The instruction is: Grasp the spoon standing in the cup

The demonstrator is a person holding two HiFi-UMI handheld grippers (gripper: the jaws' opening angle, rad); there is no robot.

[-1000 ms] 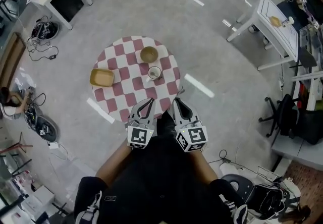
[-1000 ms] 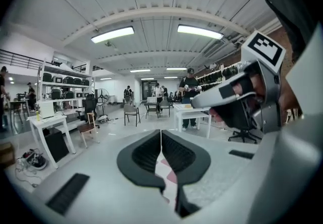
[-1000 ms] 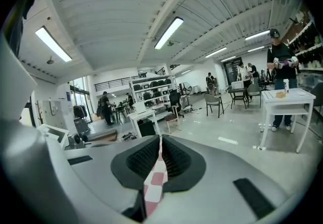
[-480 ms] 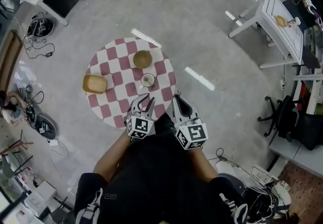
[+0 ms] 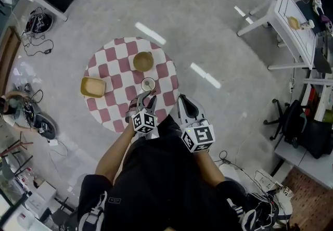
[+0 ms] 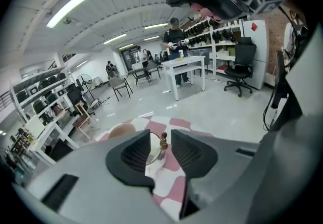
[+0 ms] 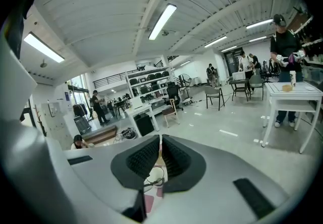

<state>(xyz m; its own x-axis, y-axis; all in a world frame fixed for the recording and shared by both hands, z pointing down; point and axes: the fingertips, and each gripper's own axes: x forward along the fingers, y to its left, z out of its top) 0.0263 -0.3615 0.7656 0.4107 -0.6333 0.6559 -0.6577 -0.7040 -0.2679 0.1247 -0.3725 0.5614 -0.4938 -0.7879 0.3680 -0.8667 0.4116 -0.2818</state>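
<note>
A white cup (image 5: 148,85) stands on the round red-and-white checkered table (image 5: 112,115), with a spoon (image 5: 150,89) upright in it. My left gripper (image 5: 142,100) hovers just short of the cup, and its jaws are opening. In the left gripper view the spoon's brown knobbed handle (image 6: 163,140) and the cup (image 6: 153,151) show through the gap of the left gripper (image 6: 162,151); the pads touch nothing. My right gripper (image 5: 183,102) hangs at the table's near edge, shut and empty. The right gripper (image 7: 159,156) shows only a thin slit, with the cup (image 7: 155,178) visible below.
A round wooden bowl (image 5: 143,61) sits just beyond the cup, and a yellow rectangular dish (image 5: 93,87) lies at the table's left. White desks (image 5: 283,22) and office chairs (image 5: 289,120) stand around on the grey floor, with cables (image 5: 36,120) at the left.
My left gripper has moved forward to the cup and its jaws have spread apart. The right gripper has kept its place at the near edge, still shut.
</note>
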